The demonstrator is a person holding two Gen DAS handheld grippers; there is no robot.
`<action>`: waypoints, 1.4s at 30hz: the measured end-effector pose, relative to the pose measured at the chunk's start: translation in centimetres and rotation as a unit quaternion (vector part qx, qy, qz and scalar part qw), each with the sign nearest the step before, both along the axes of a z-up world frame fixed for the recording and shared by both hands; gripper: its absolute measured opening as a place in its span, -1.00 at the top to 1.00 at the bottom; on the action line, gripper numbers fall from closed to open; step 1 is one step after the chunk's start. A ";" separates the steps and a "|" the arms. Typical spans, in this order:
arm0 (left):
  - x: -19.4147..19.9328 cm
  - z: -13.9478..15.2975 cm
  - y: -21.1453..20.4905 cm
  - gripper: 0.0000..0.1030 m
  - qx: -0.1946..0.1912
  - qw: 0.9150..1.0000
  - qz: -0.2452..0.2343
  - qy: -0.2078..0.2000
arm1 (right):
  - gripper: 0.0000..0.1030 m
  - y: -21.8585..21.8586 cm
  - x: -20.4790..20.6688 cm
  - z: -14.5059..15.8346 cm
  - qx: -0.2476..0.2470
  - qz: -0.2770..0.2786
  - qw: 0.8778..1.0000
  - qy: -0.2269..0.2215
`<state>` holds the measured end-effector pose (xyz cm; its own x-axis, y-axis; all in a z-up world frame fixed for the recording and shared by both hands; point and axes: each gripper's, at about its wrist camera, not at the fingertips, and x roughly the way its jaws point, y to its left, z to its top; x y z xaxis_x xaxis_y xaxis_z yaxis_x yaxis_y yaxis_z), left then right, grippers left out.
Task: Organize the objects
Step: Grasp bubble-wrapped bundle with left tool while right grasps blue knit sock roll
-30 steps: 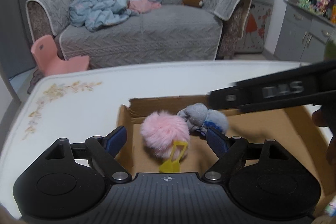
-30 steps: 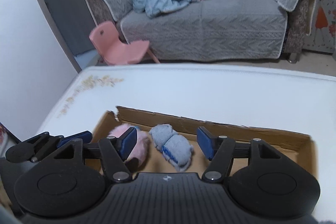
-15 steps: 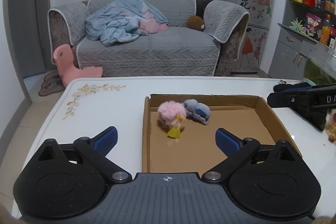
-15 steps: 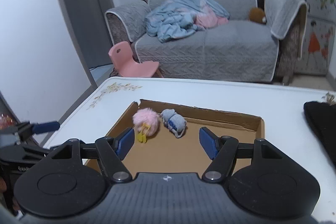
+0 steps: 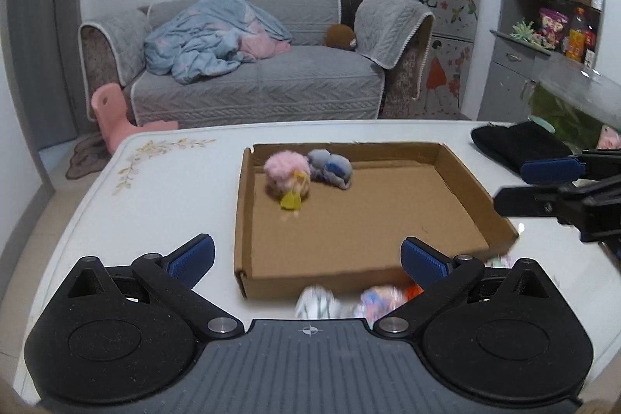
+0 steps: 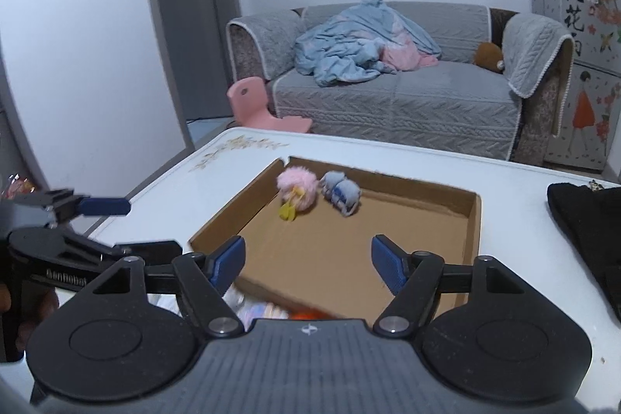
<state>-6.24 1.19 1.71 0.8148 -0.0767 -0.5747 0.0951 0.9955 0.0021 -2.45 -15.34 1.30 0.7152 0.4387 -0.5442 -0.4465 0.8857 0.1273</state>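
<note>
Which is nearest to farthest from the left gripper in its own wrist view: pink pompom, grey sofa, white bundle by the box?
From the left gripper:
1. White bundle, just ahead, outside the box's near wall.
2. Pink pompom, far-left corner inside the box.
3. Grey sofa, beyond the table.

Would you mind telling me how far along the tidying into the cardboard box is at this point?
Done: a pink pompom and a grey rolled item lie in the cardboard box's far corner. In hand: nothing; the left gripper and right gripper are empty, jaws just opening. Left: several small blurred items on the table by the box's near wall, and a black cloth beside it.
</note>
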 end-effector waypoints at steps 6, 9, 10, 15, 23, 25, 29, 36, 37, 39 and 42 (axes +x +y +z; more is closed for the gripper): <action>-4.4 -3.4 0.9 -0.99 -0.004 1.000 0.022 0.019 | -0.45 -1.0 -5.5 -4.1 -0.007 0.051 0.999 0.004; -6.0 -5.5 1.2 -0.99 -0.020 0.998 0.031 0.044 | -0.48 -0.7 -7.0 -6.4 -0.028 0.076 0.997 0.009; -6.2 -6.2 1.2 -0.99 -0.027 0.998 0.034 0.055 | -0.48 -0.7 -7.2 -7.1 -0.033 0.083 0.996 0.014; -6.2 -8.4 0.7 -0.99 -0.057 0.994 0.033 0.087 | -0.48 0.2 -7.3 -9.1 -0.074 0.094 0.993 0.014; -5.3 -10.4 0.7 -0.99 -0.059 0.992 0.031 0.106 | -0.41 0.8 -7.1 -9.3 -0.094 0.098 0.991 0.011; -5.3 -10.3 0.9 -0.99 -0.056 0.992 0.032 0.105 | -0.38 0.5 -7.5 -9.5 -0.090 0.094 0.991 0.013; -5.6 -9.8 2.1 -1.00 -0.056 0.991 0.053 0.108 | -0.37 0.1 -8.0 -9.4 -0.093 0.089 0.991 0.018; -6.5 -10.2 2.1 -0.99 -0.053 0.992 0.058 0.097 | -0.40 -0.6 -8.8 -10.8 -0.113 0.080 0.990 0.015; -6.9 -10.4 1.7 -0.99 -0.041 0.994 0.053 0.087 | -0.40 -0.9 -8.8 -10.8 -0.109 0.080 0.991 0.016; -7.5 -10.8 0.8 -0.99 -0.020 0.996 0.045 0.070 | -0.34 -1.3 -8.7 -10.8 -0.098 0.078 0.992 0.019; -8.4 -11.2 -0.1 -0.85 0.006 0.998 0.033 0.048 | -0.30 -1.6 -8.6 -10.8 -0.088 0.079 0.993 0.019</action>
